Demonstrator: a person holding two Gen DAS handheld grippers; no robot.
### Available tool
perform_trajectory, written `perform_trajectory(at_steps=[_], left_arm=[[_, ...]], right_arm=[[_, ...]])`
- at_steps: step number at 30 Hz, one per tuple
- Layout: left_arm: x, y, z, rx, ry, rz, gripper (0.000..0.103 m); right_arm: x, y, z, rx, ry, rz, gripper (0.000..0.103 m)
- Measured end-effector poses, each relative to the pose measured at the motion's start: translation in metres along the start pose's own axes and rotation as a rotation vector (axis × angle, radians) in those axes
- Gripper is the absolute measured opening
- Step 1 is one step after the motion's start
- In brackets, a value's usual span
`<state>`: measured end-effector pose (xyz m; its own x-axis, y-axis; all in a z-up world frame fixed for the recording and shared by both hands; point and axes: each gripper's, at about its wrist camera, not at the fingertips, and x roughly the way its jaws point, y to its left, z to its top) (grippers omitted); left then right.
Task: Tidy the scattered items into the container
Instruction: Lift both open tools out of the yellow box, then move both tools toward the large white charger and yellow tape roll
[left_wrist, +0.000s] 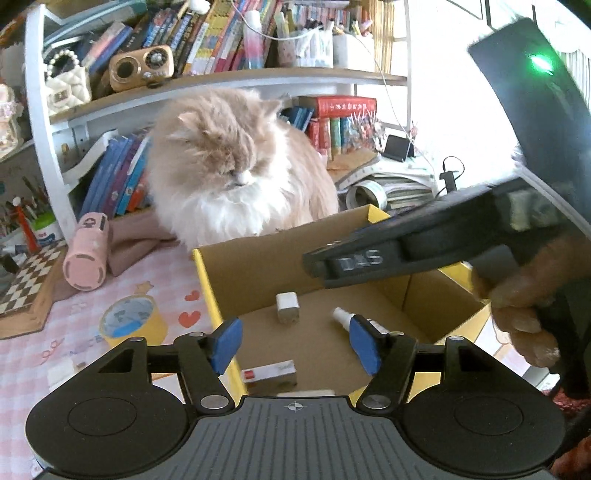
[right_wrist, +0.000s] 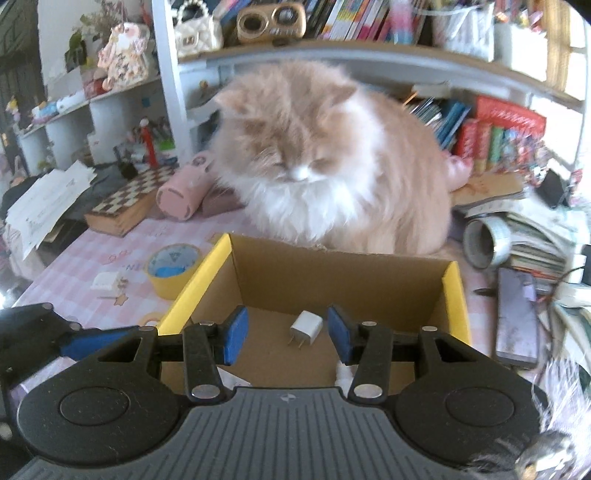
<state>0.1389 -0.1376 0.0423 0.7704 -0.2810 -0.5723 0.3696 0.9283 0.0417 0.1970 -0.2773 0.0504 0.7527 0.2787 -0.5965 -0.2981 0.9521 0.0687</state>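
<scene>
An open cardboard box (left_wrist: 240, 273) with yellow flap edges stands on the pink checked tablecloth; it also shows in the right wrist view (right_wrist: 332, 269). Inside lie a white charger plug (left_wrist: 287, 307) (right_wrist: 306, 328), a small white bottle (left_wrist: 341, 316) and a white-and-red flat pack (left_wrist: 269, 373). My left gripper (left_wrist: 295, 345) is open and empty over the box's near left edge. My right gripper (right_wrist: 288, 338) is open and empty above the box's near side; its body (left_wrist: 388, 254) crosses the left wrist view over the box. A yellow tape roll (left_wrist: 133, 321) (right_wrist: 173, 269) and a white adapter (right_wrist: 105, 282) lie left of the box.
A fluffy cream cat (left_wrist: 236, 166) (right_wrist: 325, 158) sits right behind the box. A pink cylinder (left_wrist: 86, 251), a chessboard box (right_wrist: 125, 203), a phone (right_wrist: 515, 317), a clear tape roll (right_wrist: 484, 242) and paper stacks lie around. Bookshelves stand behind.
</scene>
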Motion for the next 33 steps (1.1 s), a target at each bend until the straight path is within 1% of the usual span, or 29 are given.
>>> perform_trajectory(at_steps=[3,7,11,18,20,23,27,33], left_arm=[[-0.012,0.01,-0.005,-0.011,-0.015,-0.003,0.066],[-0.026,0.023,-0.013,-0.023,-0.038,-0.005,0.067],[-0.043,0.034,-0.022,-0.024,-0.061,-0.016,0.068],[-0.072,0.049,-0.04,-0.018,-0.069,-0.048,0.069],[-0.081,0.053,-0.046,-0.015,-0.068,-0.053,0.072],[-0.093,0.059,-0.055,-0.014,-0.065,-0.06,0.072],[-0.105,0.066,-0.072,-0.015,-0.038,-0.072,0.073],[-0.122,0.075,-0.097,-0.031,0.01,-0.07,0.073]], right_arm=[[-0.014,0.007,-0.007,0.008,-0.034,-0.046,0.045],[-0.034,0.02,-0.016,-0.015,-0.089,-0.12,0.047],[-0.05,0.035,-0.031,-0.031,-0.113,-0.178,0.047],[-0.071,0.065,-0.053,0.006,-0.103,-0.24,0.05],[-0.077,0.075,-0.06,0.015,-0.101,-0.25,0.05],[-0.086,0.091,-0.073,0.026,-0.096,-0.268,0.052],[-0.095,0.112,-0.09,0.038,-0.082,-0.289,0.054],[-0.099,0.137,-0.119,0.054,-0.02,-0.295,0.054]])
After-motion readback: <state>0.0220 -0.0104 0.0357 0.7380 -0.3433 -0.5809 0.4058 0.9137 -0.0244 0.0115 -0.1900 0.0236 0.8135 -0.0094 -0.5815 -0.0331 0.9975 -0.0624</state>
